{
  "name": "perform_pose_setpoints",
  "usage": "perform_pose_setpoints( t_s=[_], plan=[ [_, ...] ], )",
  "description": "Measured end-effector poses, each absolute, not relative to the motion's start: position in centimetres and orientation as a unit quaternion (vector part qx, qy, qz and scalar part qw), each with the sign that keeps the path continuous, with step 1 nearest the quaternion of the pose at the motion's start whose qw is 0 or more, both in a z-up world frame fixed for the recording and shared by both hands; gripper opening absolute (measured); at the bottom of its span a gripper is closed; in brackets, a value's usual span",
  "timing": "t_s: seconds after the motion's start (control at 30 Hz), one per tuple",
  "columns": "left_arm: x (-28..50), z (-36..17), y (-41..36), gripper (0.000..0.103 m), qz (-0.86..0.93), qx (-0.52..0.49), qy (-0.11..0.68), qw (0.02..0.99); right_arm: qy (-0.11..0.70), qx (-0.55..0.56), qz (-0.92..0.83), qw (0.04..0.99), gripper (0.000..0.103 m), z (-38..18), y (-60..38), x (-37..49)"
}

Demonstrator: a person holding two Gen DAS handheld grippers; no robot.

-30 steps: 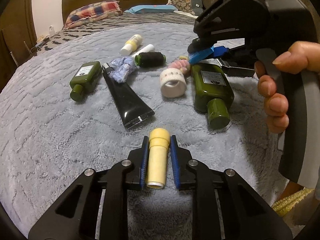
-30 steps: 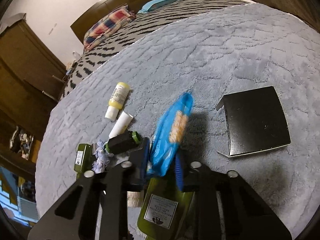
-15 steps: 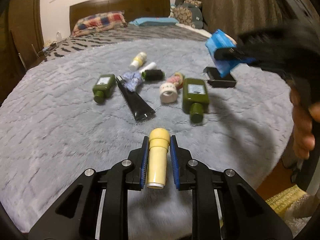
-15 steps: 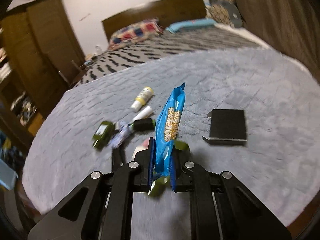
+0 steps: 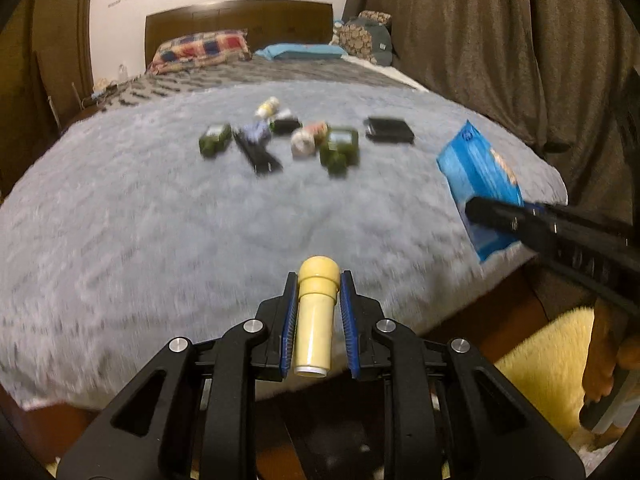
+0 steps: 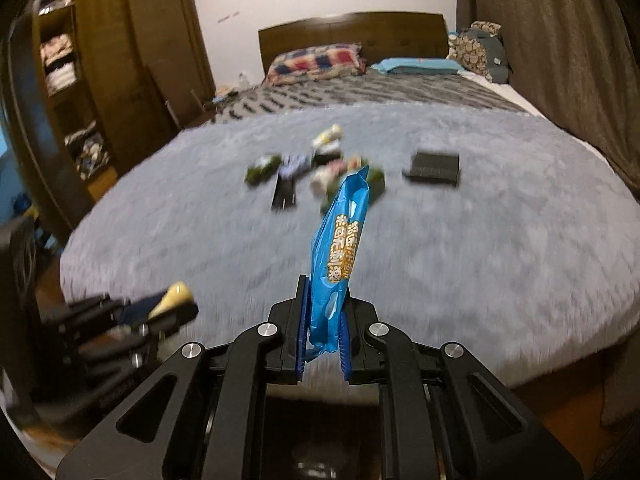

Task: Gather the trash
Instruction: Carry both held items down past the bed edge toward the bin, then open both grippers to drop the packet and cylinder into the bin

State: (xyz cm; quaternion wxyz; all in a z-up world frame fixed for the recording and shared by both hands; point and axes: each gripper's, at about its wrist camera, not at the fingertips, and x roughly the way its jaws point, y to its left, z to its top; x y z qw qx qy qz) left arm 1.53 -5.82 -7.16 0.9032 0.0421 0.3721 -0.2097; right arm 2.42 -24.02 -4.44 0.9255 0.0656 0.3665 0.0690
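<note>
Held trash, two items: left gripper (image 5: pixel 318 312) clenched on a stiff, light yellow tube (image 5: pixel 314 320) at mid-body; right gripper (image 6: pixel 324 330) clenched on the bottom edge of a limp, crinkly blue wrapper (image 6: pixel 338 248); remaining bottles (image 5: pixel 338 146) on the bed (image 5: pixel 160 220) at 12 o'clock

A pale yellow tube (image 5: pixel 316 312) sits between blue-lined black fingers (image 5: pixel 289 320), opposite a bright blue wrapper (image 6: pixel 338 256) with yellow lettering. Behind, a grey plush blanket (image 5: pixel 160 220) carries dark green bottles (image 5: pixel 339 148) and a black box (image 5: pixel 390 130). A red-and-blue checked pillow (image 6: pixel 316 62) meets a brown headboard (image 6: pixel 352 30).
</note>
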Motion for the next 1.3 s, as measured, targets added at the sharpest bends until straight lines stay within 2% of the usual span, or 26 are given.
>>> perform_pose_setpoints(
  t_s=[0.27,0.57,0.8,1.13,1.3],
  plan=[
    [-1.8,-13.3,-5.1,0.019,-0.205,0.04,0.444,0.871,0.438,0.054,0.073,0.895,0.014,-10.5,-22.3,-0.7],
    [-2.0,-19.4,-5.1,0.019,-0.21,0.041,0.518,0.828,0.516,0.068,0.093,0.849,0.014,-17.1,-20.6,-1.1],
    [-1.9,-26.1,-5.6,0.019,-0.218,0.039,0.602,0.767,0.584,0.086,0.094,0.802,0.014,-22.4,-20.5,-0.4],
    [-1.5,-28.7,-6.3,0.019,-0.223,0.021,0.633,0.741,0.623,0.105,0.106,0.768,0.017,-25.8,-20.3,0.0],
    [-1.4,-29.0,-5.8,0.031,-0.218,0.021,0.634,0.742,0.628,0.105,0.099,0.765,0.018,-27.0,-20.0,0.9]
  ],
)
